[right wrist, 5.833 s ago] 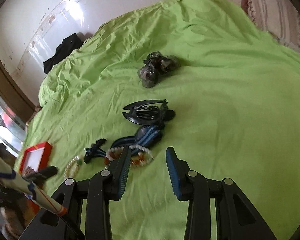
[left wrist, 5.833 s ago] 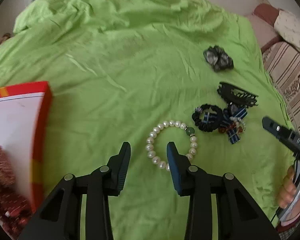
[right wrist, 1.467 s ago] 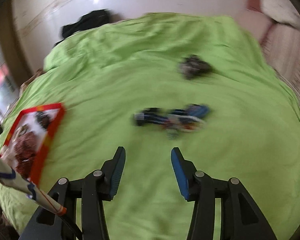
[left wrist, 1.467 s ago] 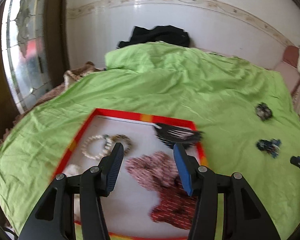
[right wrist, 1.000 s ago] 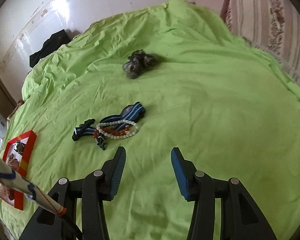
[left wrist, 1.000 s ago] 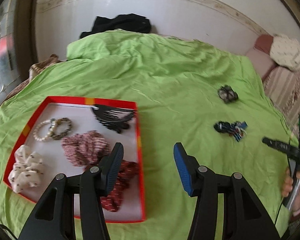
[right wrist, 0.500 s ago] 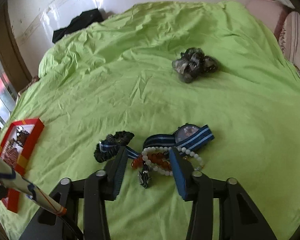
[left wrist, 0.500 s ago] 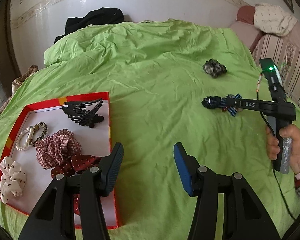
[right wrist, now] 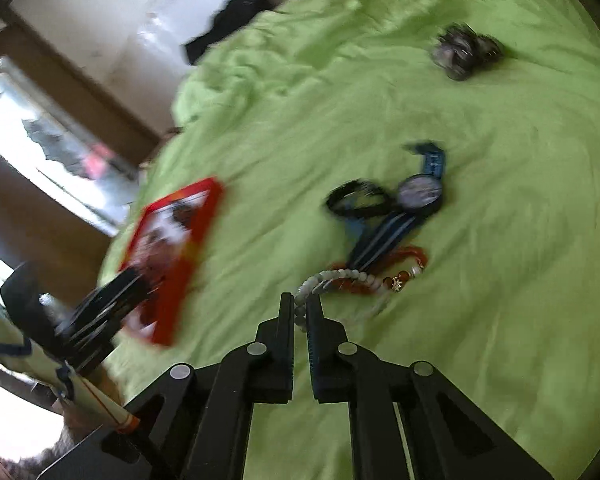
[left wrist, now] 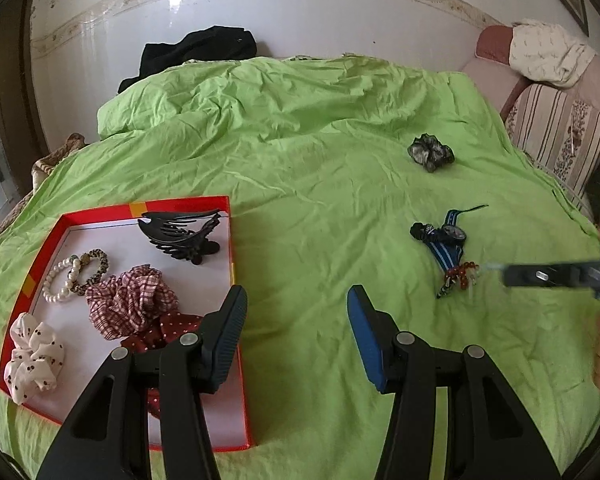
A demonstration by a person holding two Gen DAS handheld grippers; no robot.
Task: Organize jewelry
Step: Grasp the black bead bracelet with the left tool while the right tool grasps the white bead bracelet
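My right gripper point(right wrist: 300, 308) is shut on a pale bead bracelet point(right wrist: 340, 278) at the near end of a tangle with a red bead bracelet point(right wrist: 410, 256), a blue striped watch point(right wrist: 418, 194) and a black hair tie point(right wrist: 356, 200). In the left wrist view the tangle point(left wrist: 446, 246) lies on the green bedspread at right, with the right gripper point(left wrist: 500, 274) blurred beside it. My left gripper point(left wrist: 296, 308) is open and empty beside the red tray point(left wrist: 232, 264), which holds a black claw clip point(left wrist: 180, 234), pearl and leopard bracelets point(left wrist: 74, 274) and scrunchies point(left wrist: 130, 304).
A dark grey scrunchie point(left wrist: 430, 152) lies farther back on the bedspread; it also shows in the right wrist view point(right wrist: 464, 54). Black clothing point(left wrist: 196, 54) lies at the head of the bed by the wall. A striped sofa point(left wrist: 556, 140) stands to the right.
My right gripper has shut on the pale bead bracelet and tilted, blurring its view. My left gripper stays open and has shifted slightly towards the tray.
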